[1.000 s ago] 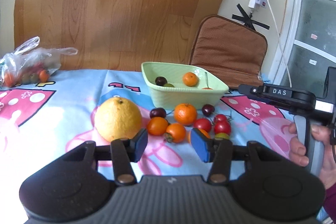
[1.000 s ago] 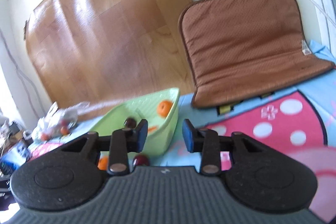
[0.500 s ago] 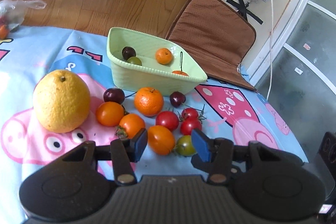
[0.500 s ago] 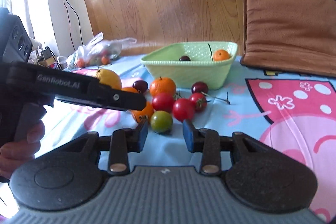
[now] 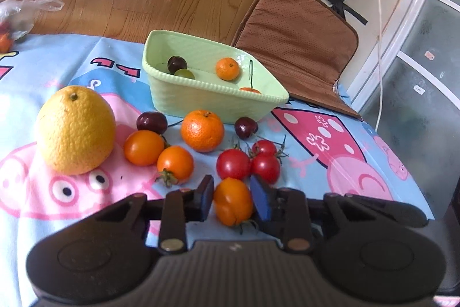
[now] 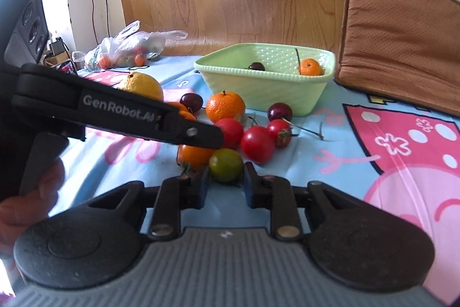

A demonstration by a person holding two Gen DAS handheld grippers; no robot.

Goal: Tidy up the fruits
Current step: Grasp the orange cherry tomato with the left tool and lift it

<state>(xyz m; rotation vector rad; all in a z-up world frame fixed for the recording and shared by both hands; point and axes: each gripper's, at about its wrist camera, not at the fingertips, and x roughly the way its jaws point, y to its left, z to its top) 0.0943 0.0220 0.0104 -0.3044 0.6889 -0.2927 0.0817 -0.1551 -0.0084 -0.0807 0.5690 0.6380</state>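
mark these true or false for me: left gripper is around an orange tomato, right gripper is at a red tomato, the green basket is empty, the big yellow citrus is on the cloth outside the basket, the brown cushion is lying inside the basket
1. The left gripper brackets an orange tomato. True.
2. The right gripper is lined up on a red tomato. False: a green tomato sits between its fingers.
3. The green basket is empty. False: it holds a dark cherry, a small mandarin and other pieces.
4. The big yellow citrus sits on the cloth outside the basket. True.
5. The brown cushion lies inside the basket. False: it stands behind the basket.
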